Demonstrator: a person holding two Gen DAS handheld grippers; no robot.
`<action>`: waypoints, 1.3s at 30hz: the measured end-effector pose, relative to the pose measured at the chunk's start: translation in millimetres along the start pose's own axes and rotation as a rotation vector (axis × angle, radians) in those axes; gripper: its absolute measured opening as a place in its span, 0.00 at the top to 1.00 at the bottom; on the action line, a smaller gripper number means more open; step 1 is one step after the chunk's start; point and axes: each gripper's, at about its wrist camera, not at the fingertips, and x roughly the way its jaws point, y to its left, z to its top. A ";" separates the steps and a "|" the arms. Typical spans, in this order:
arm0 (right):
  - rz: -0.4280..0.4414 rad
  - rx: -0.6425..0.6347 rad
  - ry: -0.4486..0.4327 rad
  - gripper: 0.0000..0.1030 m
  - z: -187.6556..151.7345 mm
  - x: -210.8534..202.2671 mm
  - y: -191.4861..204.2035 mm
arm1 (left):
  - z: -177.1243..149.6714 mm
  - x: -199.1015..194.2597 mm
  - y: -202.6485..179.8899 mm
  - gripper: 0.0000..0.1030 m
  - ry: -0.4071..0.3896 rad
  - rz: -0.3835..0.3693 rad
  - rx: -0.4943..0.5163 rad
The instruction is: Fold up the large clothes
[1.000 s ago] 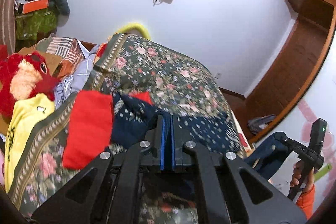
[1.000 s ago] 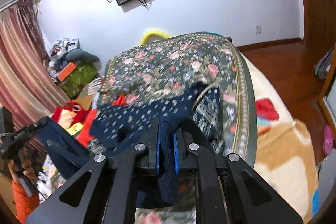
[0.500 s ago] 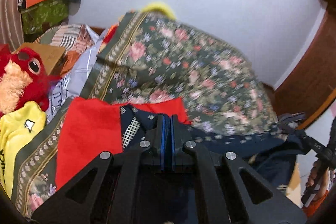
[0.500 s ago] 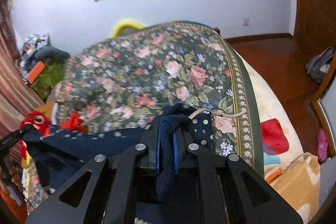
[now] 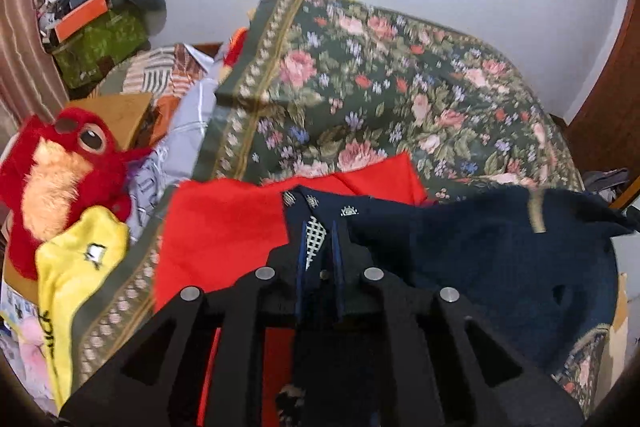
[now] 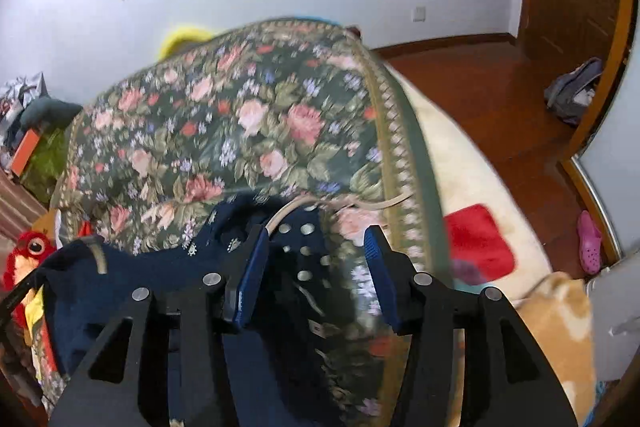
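Observation:
A navy patterned garment (image 5: pixel 500 247) lies spread across the near part of the floral bedspread (image 5: pixel 380 99), partly over a flat red garment (image 5: pixel 224 227). My left gripper (image 5: pixel 318 227) sits low over the navy garment's left end. Its jaws are opening: the pads stand slightly apart with a white-latticed fold still between them. In the right wrist view the navy garment (image 6: pixel 132 279) stretches away to the left. My right gripper (image 6: pixel 317 233) is opening wide over its dotted end. That cloth and a cream drawstring (image 6: pixel 288 211) lie loose between the fingers, unpressed.
A red plush toy (image 5: pixel 60 179) and a yellow garment (image 5: pixel 76 267) lie left of the bed, with piled clutter (image 5: pixel 92 27) behind. Right of the bedspread (image 6: pixel 240 115) are a cream blanket with a red cloth (image 6: pixel 480 243), wooden floor (image 6: pixel 500 87), a bag (image 6: pixel 572 95) and a pink shoe (image 6: pixel 590 243).
Both grippers came down and forward over the bed, laying the navy garment down. The right jaws went from shut on the cloth to wide apart. The left pads parted slightly.

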 end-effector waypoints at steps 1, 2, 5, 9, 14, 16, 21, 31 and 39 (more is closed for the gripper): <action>0.006 -0.005 -0.003 0.54 -0.1 -6.1 -0.2 | 0.6 -9.6 0.4 0.89 -0.015 -0.004 0.008; 0.008 -0.021 -0.007 0.54 -1.9 -16.4 0.9 | 0.7 -21.4 0.5 0.89 -0.034 -0.009 0.019; 0.025 -0.088 -0.025 0.54 -9.6 -37.0 10.6 | -1.4 -45.1 -2.4 0.89 -0.055 -0.041 0.037; 0.076 -0.157 -0.011 0.54 -27.7 -48.3 33.4 | -13.4 -58.9 -19.2 0.88 -0.036 -0.074 0.114; 0.131 -0.236 0.040 0.54 -53.1 -32.4 63.1 | -40.4 -53.5 -51.9 0.65 0.008 -0.132 0.196; 0.143 -0.255 0.070 0.54 -61.1 -21.0 74.5 | -50.3 -41.9 -64.9 0.64 0.044 -0.146 0.228; 0.181 -0.282 0.175 0.54 -80.6 19.2 95.1 | -67.9 -4.0 -95.8 0.50 0.153 -0.157 0.290; 0.161 -0.181 0.137 0.54 -55.4 68.2 106.4 | -36.8 46.1 -106.1 0.28 0.060 -0.028 0.294; 0.061 -0.221 0.061 0.54 -58.9 66.3 100.7 | -17.1 67.1 -57.2 0.27 0.051 0.011 0.055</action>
